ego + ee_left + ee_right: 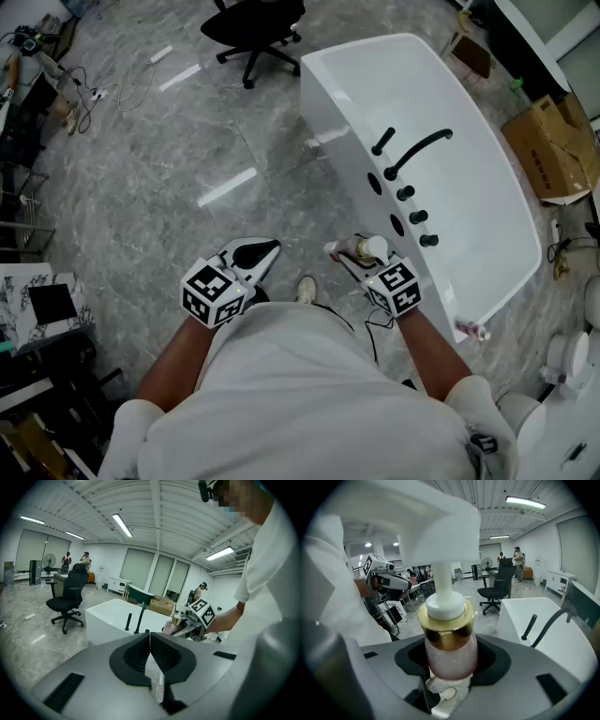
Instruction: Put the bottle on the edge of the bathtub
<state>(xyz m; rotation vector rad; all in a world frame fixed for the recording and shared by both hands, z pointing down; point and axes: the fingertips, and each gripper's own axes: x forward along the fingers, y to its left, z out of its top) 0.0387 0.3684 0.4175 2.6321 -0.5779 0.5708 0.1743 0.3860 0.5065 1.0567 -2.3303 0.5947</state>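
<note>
1. One white bathtub (356,94) stands on the grey marble floor (141,187). It is the largest thing in the head view, with a curved black spout (422,150) and a row of black knobs along its near long rim.
2. One black office chair (258,23) stands past the tub's far end. One open cardboard box (553,150) lies on the tub's other side.
3. Two bare forearms reach forward from a white-shirted torso, each hand carrying one gripper with a marker cube.
4. The left gripper (265,253) hangs over bare floor, well apart from the tub. The left gripper view shows its jaws pressed together with nothing between them.
5. The right gripper (352,253) is held just beside the tub's knob-side rim. Its jaws are clamped on the body of the one pump bottle (449,651).
6. The bottle is pink with a gold collar and a white pump head. It stands upright in the jaws, up in the air and not resting on the rim.
7. Only the head view shows the tub's full outline and a small pink-and-white item (472,329) at its near corner.
8. Only the gripper views show the ceiling lights and distant people. I count three in the left gripper view and two in the right gripper view.
9. The left gripper view also catches the right gripper with the bottle beside the tub.
</note>
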